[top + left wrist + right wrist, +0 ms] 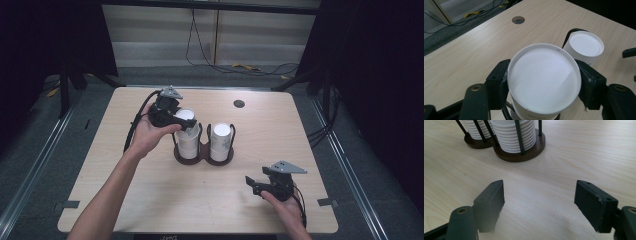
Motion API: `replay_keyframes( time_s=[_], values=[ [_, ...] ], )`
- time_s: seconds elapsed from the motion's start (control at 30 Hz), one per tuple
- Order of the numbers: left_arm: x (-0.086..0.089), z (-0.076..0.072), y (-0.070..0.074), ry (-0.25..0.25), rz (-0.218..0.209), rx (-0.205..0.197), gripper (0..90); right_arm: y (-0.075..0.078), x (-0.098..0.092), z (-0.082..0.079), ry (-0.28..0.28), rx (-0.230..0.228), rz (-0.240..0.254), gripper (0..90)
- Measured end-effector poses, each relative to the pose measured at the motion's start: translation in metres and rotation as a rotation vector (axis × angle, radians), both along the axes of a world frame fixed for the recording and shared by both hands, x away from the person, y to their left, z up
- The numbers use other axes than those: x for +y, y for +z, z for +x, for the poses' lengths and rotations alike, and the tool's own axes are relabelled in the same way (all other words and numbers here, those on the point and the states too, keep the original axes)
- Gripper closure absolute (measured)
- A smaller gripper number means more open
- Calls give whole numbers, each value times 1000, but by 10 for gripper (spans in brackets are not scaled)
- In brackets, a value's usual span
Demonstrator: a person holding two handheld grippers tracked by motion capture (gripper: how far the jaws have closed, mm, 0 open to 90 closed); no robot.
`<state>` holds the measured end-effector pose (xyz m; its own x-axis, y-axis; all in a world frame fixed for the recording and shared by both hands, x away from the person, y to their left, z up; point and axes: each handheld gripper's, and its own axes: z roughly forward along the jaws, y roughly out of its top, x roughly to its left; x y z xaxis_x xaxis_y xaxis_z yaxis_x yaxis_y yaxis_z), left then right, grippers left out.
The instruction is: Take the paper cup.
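Two paper-cup stacks (220, 139) in wire holder (203, 156)
Left gripper (544, 82) clamps top cup (544, 80) below rim: light, crushable; right gripper (539, 202) agape, empty

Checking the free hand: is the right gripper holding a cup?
No; the right gripper has open jaws with only bare table between them.

Your left arm reaches far forward, and your left claw (186, 123) squeezes tight with both pads (499, 80) pressing in. Your right hand (287, 207) stays low and near you, and your right claw (252, 184) is open.
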<state>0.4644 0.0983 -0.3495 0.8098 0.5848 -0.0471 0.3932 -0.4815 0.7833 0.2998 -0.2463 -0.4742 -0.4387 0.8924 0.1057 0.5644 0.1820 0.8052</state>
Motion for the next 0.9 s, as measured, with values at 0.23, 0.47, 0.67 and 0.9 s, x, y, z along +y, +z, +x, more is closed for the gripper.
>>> replay_keyframes(
  time_s=[0.23,0.47,0.67,0.9],
  values=[
    [0,0,5,4,-18,-11,355,0,0,0,1,0,-1,241],
    [2,-2,11,-6,-34,-14,356,0,0,0,4,-1,-1,240],
    [10,-8,23,-24,-84,-26,356,0,0,0,5,3,0,240],
    [15,-18,28,-25,-89,-87,355,0,1,-1,14,2,0,241]
  ],
)
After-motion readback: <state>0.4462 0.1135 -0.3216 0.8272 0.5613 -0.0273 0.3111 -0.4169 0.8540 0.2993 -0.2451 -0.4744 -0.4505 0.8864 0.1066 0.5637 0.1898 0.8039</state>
